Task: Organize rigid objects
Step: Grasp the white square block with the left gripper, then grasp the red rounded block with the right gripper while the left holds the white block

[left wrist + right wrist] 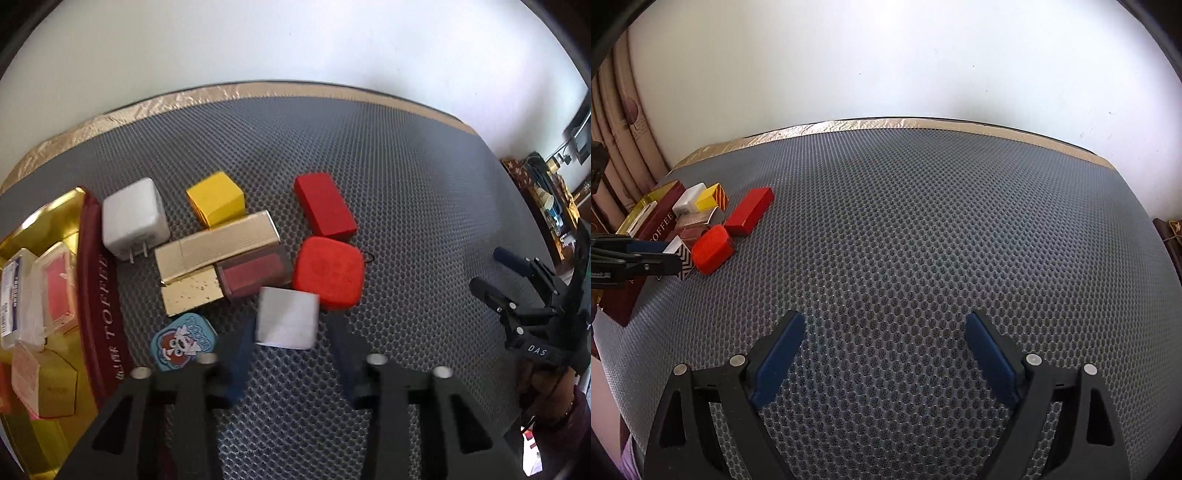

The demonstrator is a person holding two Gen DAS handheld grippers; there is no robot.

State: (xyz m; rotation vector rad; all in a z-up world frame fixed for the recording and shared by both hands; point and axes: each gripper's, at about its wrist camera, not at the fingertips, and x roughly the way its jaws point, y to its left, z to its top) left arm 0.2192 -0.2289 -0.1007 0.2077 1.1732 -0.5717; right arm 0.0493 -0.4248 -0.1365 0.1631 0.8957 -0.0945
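My left gripper [291,332] is open, its blurred blue fingers on either side of a small white box [287,316] with a chevron-patterned side [683,256], not touching it. Around it on the grey mat lie a red rounded case [327,272], a red box [324,205], a yellow box [216,197], a white charger [133,218], a long gold box [218,245], a dark red clear case [253,273] and a blue cartoon tin [183,340]. My right gripper [884,343] is open and empty over bare mat, far right of the pile; it also shows in the left wrist view [495,271].
A gold toffee tin [62,214] with a maroon wall [99,295] holds several small boxes at the left edge. The grey honeycomb mat [942,229] covers the table up to the white wall. Furniture stands at the far right [546,199].
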